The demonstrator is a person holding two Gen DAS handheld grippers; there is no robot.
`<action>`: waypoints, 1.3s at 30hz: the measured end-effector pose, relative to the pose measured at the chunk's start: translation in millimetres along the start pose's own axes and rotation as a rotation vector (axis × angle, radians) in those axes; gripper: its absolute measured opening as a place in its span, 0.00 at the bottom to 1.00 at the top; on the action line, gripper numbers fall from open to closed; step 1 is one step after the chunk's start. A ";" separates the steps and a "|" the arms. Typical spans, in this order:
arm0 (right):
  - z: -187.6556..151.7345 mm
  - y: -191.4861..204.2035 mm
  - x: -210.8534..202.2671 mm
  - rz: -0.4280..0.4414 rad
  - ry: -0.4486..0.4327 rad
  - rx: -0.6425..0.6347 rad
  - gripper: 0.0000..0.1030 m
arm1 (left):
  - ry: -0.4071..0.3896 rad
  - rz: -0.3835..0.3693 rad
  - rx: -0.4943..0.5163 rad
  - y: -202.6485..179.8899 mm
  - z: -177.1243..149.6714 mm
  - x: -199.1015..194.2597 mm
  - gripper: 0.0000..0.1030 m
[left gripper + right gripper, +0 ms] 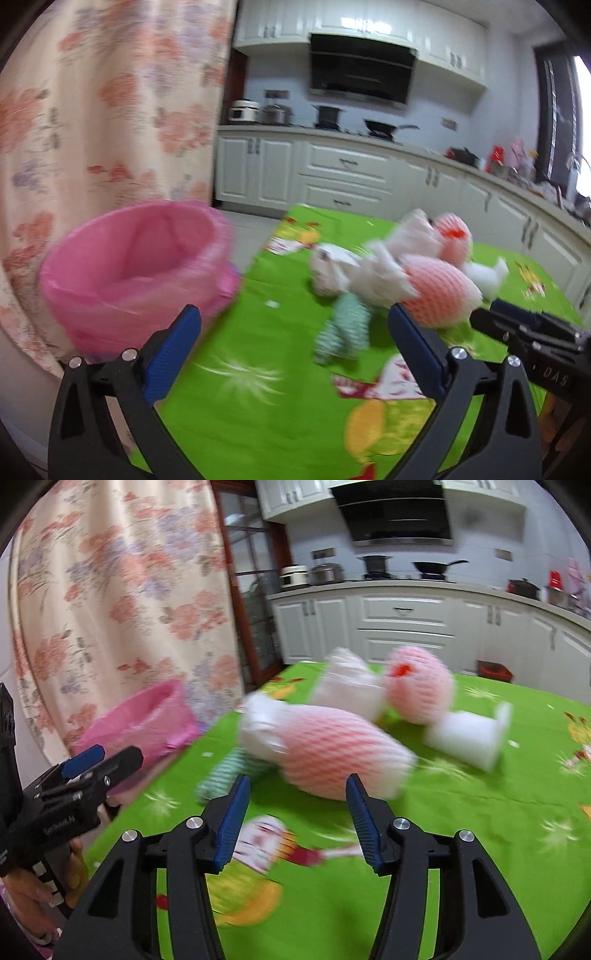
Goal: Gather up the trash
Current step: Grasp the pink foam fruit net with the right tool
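Trash lies heaped mid-way across a green cartoon-print surface (pixel 480 812): two pink foam fruit nets (pixel 332 753), crumpled white paper (pixel 354 273), a white foam block (pixel 465 738) and a striped teal wrapper (pixel 343 332). The nearer net stretches long and lies slantwise, one end toward the paper. A pink-lined bin (pixel 136 266) stands at the surface's left edge. The left claw (pixel 295 321) gapes wide, empty; the right claw (pixel 295 786) stands half apart, empty.
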State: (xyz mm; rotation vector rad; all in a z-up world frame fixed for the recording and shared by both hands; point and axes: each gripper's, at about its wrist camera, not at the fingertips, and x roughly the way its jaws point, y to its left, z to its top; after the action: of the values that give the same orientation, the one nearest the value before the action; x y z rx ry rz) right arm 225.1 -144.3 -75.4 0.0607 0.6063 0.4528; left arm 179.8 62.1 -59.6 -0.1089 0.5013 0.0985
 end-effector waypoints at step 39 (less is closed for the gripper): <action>34.7 -30.8 94.0 0.038 0.169 -0.180 0.82 | 0.020 0.080 0.018 -42.9 -15.0 25.4 0.95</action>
State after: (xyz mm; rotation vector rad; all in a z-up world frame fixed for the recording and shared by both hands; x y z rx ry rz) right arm 325.1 -129.2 -103.0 -0.1392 0.7284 0.5511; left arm 200.1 19.4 -81.5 -0.0723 0.5260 0.1708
